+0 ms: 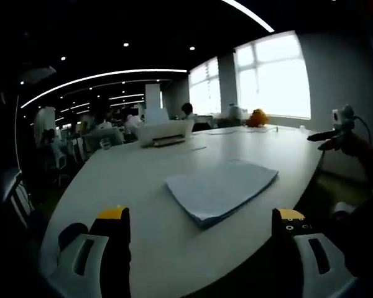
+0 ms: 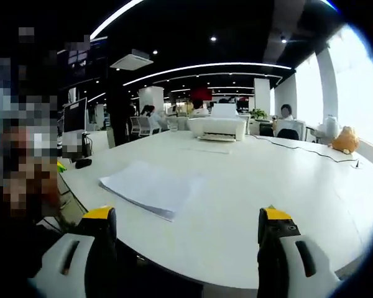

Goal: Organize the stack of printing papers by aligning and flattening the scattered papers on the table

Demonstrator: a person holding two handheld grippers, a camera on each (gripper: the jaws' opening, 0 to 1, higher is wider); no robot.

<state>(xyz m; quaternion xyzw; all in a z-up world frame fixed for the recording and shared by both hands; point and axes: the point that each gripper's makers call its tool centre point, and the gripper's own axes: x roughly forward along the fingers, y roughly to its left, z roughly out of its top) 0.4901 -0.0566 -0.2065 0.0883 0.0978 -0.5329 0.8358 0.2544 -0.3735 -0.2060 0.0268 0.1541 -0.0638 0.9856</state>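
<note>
A stack of white printing papers (image 1: 222, 189) lies flat on the white table (image 1: 143, 180), its sheets slightly fanned at the edges. My left gripper (image 1: 202, 228) hovers open over the table's near edge, short of the stack, with nothing between its yellow-tipped fingers. The same paper stack (image 2: 150, 186) sits left of centre in the right gripper view, on the table (image 2: 267, 192). My right gripper (image 2: 185, 225) stands open near the table edge, to the right of the stack, holding nothing. The right gripper (image 1: 336, 131) also shows at the right of the left gripper view.
A white printer (image 1: 165, 131) (image 2: 217, 128) stands at the far side of the table with a loose sheet before it. A cable (image 2: 304, 149) runs toward an orange plush toy (image 2: 346, 140). Chairs, monitors and seated people fill the office beyond.
</note>
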